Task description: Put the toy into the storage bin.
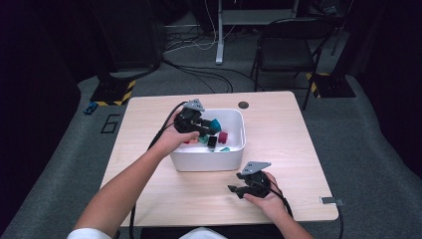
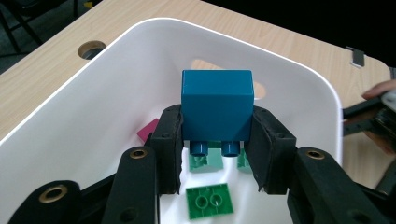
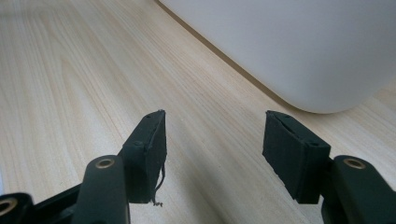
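My left gripper is shut on a blue brick, held above the inside of the white bin with its studs pointing down. From above, that left gripper hangs over the bin with the blue brick at its tip. On the bin floor lie green bricks, teal bricks and a magenta brick. My right gripper rests low on the table in front of the bin. Its jaws stand open over bare wood, near the bin's outer wall.
The wooden table has a round cable hole behind the bin. A small grey clip sits at the front right edge. A chair and floor cables lie beyond the table.
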A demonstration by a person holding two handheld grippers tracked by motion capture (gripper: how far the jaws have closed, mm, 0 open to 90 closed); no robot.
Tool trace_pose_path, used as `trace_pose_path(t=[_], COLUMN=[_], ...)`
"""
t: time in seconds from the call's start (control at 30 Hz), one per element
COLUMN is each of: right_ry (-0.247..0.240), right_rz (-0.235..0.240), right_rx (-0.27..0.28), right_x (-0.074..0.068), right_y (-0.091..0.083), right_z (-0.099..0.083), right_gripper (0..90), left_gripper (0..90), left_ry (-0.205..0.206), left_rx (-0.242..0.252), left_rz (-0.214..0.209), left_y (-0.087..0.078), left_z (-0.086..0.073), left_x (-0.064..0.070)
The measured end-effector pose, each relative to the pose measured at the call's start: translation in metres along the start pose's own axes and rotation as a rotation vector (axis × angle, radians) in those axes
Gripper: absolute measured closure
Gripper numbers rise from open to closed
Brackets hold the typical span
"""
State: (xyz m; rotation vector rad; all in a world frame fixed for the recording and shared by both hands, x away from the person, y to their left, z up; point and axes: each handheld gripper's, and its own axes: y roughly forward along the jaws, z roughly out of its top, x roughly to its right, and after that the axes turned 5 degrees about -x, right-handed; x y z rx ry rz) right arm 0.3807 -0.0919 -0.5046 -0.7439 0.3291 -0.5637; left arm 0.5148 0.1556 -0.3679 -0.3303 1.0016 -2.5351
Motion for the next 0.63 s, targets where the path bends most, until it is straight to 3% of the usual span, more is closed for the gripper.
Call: trace_pose_path(t=[0.17, 0.27, 0.53, 0.63], right_ry=[0.001, -0.003, 0.0, 0.007], right_rz=[0.005, 0.002, -0.002, -0.002], right_rx=[0.0, 0.004, 0.004, 0.007], right_x=[0.0, 0.001, 0.001, 0.001], right_y=[0.0, 0.0, 0.0, -0.001], right_z=[0.0, 0.0, 0.0, 0.0], right_gripper=[39.3, 39.3, 39.2, 39.3], left_gripper=[57.3, 49.5, 44.7, 44.1], left_ry=[-0.023, -0.029, -0.018, -0.031], left_rx=[-0.062, -0.062, -0.034, 0.003], left_rz=[0.027, 0.035, 0.077, 0.078], left_y=[0.013, 0.012, -0.018, -0.034], left_z=[-0.002, -0.004, -0.008, -0.016], left_x=[-0.008, -0.008, 0.001, 0.008])
